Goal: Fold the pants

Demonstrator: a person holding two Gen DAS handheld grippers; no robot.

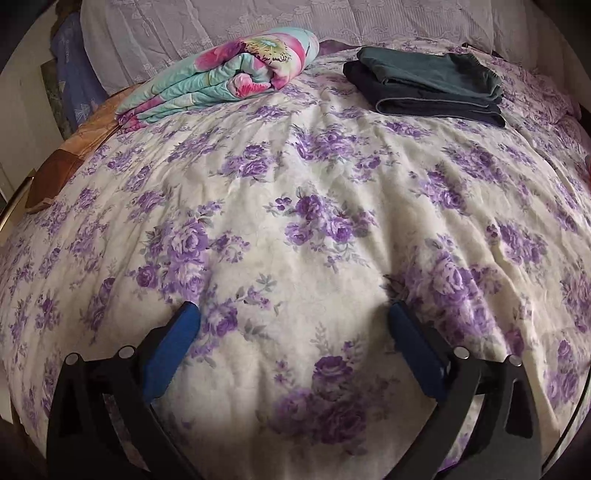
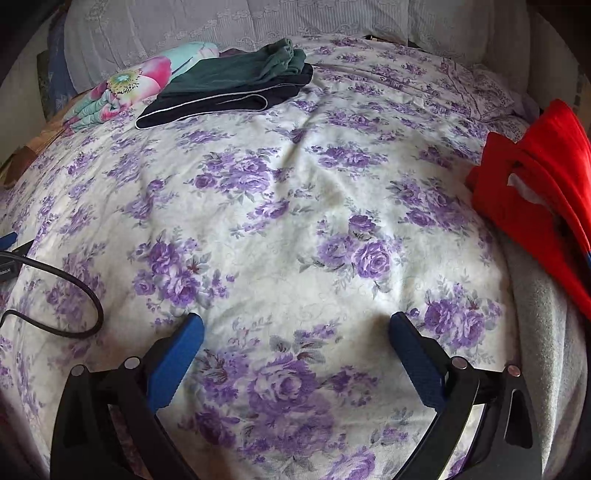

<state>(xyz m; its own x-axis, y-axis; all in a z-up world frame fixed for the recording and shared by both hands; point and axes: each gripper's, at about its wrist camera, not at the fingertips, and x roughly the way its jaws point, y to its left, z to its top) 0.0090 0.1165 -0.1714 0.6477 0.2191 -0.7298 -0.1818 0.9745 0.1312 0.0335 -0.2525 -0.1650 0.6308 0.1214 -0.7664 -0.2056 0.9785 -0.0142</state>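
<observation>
Two folded pants lie stacked at the far side of the bed: a dark green pair (image 1: 424, 68) on top of a dark navy pair (image 1: 436, 101). The stack also shows in the right wrist view, green (image 2: 236, 72) over navy (image 2: 221, 101). A red garment (image 2: 535, 184) lies at the bed's right edge. My left gripper (image 1: 293, 310) is open and empty, low over the flowered bedspread (image 1: 295, 221). My right gripper (image 2: 295, 321) is open and empty over the same bedspread (image 2: 295, 203). Both are far from the stack.
A rolled floral quilt (image 1: 221, 81) lies at the far left, also in the right wrist view (image 2: 122, 92). Lace-covered pillows (image 1: 258, 22) line the headboard. A black cable (image 2: 66, 295) loops at the left. A grey blanket (image 2: 535, 350) lies under the red garment.
</observation>
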